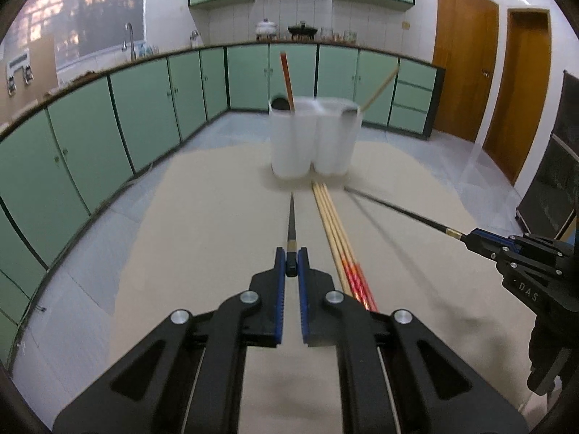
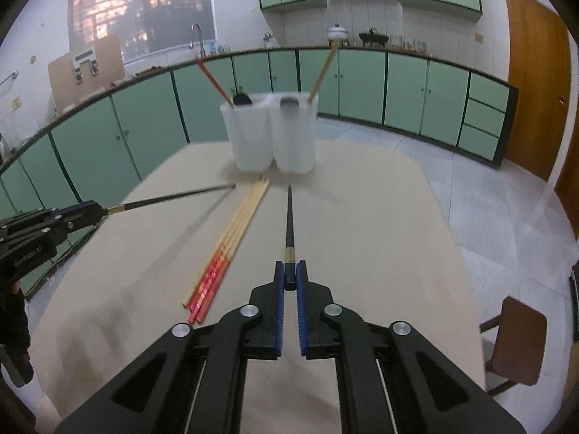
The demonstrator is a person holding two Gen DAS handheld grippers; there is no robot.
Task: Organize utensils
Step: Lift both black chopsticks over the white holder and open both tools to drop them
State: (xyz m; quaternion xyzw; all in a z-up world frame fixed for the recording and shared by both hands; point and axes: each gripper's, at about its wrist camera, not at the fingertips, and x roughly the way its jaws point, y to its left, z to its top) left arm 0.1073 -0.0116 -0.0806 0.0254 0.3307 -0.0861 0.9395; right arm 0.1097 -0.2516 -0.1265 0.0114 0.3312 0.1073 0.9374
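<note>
My left gripper (image 1: 291, 262) is shut on the thick end of a black chopstick (image 1: 292, 217) that points ahead at the white two-compartment utensil holder (image 1: 313, 137). My right gripper (image 2: 289, 275) is shut on a second black chopstick (image 2: 289, 217), aimed at the same holder (image 2: 271, 133). Each gripper shows in the other's view with its stick: the right gripper (image 1: 470, 237) and the left gripper (image 2: 97, 211). Between them on the table lie several wooden chopsticks with red ends (image 1: 336, 231) (image 2: 235, 231). In the holder stand a red-ended chopstick (image 2: 213, 79), a plain wooden one (image 2: 322, 72) and dark utensil heads.
The beige table (image 2: 380, 235) carries everything, and the holder stands near its far edge. A brown chair (image 2: 517, 340) stands off the table's right side. Green floor cabinets (image 1: 144, 108) line the far walls, with wooden doors (image 1: 466, 65) to the right.
</note>
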